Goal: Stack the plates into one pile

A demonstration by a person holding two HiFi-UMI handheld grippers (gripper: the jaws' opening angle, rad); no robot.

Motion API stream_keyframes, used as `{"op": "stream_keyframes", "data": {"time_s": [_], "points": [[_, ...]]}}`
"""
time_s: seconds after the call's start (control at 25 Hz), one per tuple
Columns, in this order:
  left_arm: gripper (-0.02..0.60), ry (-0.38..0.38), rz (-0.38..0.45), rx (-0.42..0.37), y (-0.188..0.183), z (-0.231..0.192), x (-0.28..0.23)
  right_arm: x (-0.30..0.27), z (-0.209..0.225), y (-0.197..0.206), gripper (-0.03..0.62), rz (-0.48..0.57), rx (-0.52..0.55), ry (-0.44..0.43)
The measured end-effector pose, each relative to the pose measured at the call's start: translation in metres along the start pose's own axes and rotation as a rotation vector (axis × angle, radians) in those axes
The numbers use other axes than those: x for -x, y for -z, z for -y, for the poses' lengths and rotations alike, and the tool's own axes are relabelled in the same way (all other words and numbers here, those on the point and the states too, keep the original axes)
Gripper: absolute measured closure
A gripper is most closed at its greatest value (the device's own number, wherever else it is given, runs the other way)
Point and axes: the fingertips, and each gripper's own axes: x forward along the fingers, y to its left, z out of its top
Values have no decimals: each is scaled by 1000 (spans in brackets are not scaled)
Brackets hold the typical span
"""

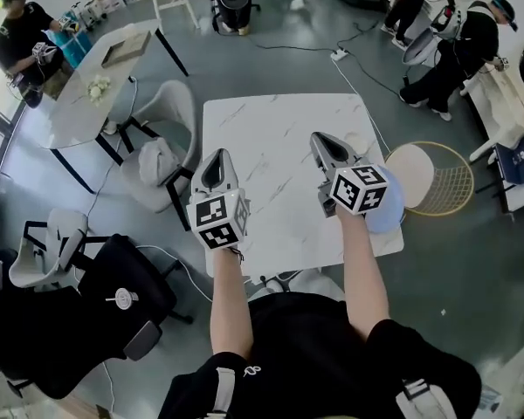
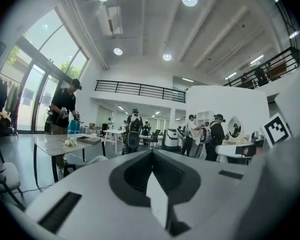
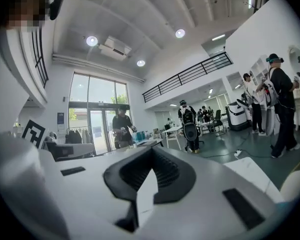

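Evidently, both hand-held grippers (image 1: 217, 155) (image 1: 320, 138) are closed, empty.

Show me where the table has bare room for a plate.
The marble table is bare across its far edge, left side and middle. Its right side is crowded: a pale plate midway, a blue plate at the near corner.

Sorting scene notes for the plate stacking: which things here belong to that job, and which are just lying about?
Job: blue plate; small pale plate; marble table.
Lying about: gold wire basket; grey chair; black office chair.
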Motion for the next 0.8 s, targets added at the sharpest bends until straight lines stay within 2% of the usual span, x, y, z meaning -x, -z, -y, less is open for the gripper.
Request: {"op": "stream_keyframes", "data": {"time_s": [0.32,0.44,0.56,0.8], "points": [[566,-5,113,-30,-52,-15,16,-21,-53,-49,586,116,37,-69],[566,-3,152,-30,-66,-17,17,-15,-72,-60,586,163,95,-100],[566,2,157,-37,-66,-14,15,-9,-71,-42,586,110,200,-62],[566,18,139,-48,-57,-5,6,-2,-55,-31,588,60,235,-27]]}}
